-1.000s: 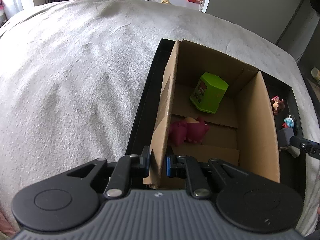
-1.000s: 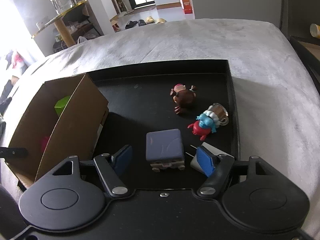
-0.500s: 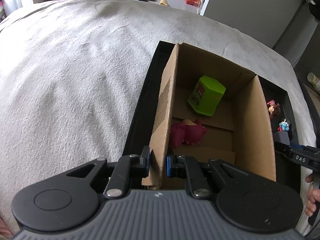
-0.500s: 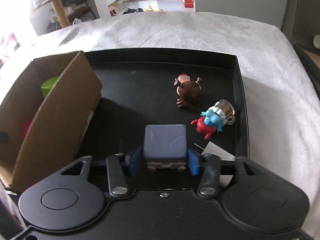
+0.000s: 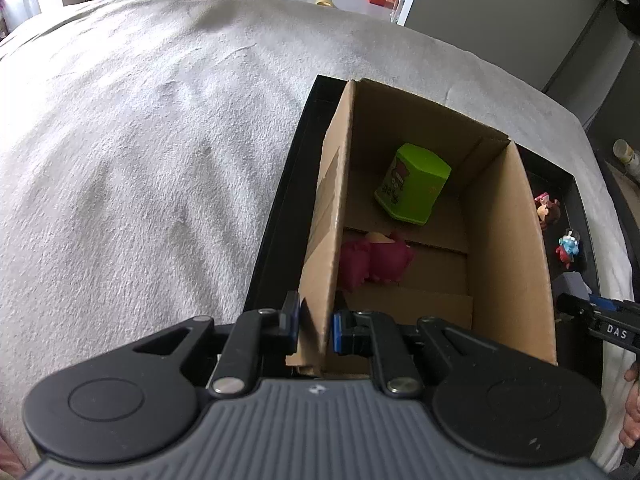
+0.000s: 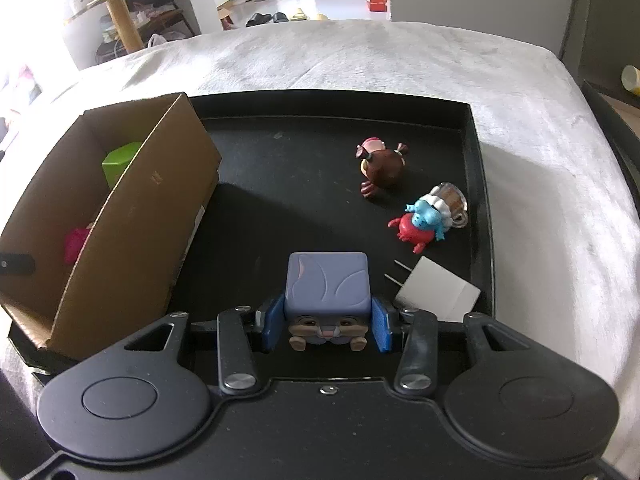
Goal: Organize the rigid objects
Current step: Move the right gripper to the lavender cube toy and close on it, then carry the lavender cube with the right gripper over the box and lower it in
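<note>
My left gripper (image 5: 314, 320) is shut on the near end of the cardboard box's (image 5: 324, 220) left wall. Inside the box lie a green box (image 5: 414, 184) and a magenta plush toy (image 5: 376, 262). In the right wrist view, my right gripper (image 6: 328, 320) is shut on a purple cube toy (image 6: 328, 284) with a rabbit face, its blue pads pressing both sides. The toy sits low over the black tray (image 6: 320, 108), to the right of the cardboard box (image 6: 132, 232). Whether it touches the tray I cannot tell.
On the tray's right part lie a brown figure (image 6: 384, 166), a blue and red figure (image 6: 424, 220) and a white plug (image 6: 438, 294). The tray rests on a grey blanket (image 5: 140, 160). Fingers of a hand (image 5: 632, 408) show at the right edge.
The right gripper's jaws have closed from wide apart onto the purple cube toy, which now shows its face. The left gripper keeps its hold on the box wall.
</note>
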`<control>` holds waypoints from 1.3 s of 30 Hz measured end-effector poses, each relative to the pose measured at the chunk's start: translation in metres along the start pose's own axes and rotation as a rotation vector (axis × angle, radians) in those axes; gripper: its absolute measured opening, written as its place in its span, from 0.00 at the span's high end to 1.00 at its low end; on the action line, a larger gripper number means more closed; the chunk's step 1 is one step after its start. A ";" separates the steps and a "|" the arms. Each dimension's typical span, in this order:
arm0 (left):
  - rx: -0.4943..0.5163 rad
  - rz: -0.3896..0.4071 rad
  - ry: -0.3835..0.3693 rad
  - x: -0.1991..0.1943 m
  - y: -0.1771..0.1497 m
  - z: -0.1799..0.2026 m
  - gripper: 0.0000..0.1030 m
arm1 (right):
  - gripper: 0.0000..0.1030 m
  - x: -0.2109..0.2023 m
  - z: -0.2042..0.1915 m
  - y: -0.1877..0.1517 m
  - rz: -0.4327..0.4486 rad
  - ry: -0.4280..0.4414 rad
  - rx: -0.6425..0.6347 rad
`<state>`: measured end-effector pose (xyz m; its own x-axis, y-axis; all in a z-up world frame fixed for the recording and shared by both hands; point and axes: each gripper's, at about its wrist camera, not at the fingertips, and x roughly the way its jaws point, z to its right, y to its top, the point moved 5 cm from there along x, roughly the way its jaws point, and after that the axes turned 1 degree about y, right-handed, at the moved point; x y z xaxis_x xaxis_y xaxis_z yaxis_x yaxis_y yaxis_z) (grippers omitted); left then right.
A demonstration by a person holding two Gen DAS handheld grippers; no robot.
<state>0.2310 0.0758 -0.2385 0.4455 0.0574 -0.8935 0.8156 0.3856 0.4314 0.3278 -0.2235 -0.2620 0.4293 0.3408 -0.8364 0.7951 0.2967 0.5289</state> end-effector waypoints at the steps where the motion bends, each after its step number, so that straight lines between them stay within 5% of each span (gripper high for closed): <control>1: 0.002 -0.001 0.000 0.000 0.000 0.000 0.86 | 0.58 -0.002 -0.001 -0.001 -0.001 -0.005 -0.004; 39: -0.012 0.028 -0.053 0.000 -0.003 -0.009 0.86 | 0.58 -0.064 -0.041 0.058 0.066 -0.075 -0.087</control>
<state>0.2251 0.0824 -0.2408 0.4877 0.0195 -0.8728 0.7981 0.3953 0.4548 0.3293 -0.1917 -0.1716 0.5126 0.2955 -0.8062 0.7255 0.3531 0.5907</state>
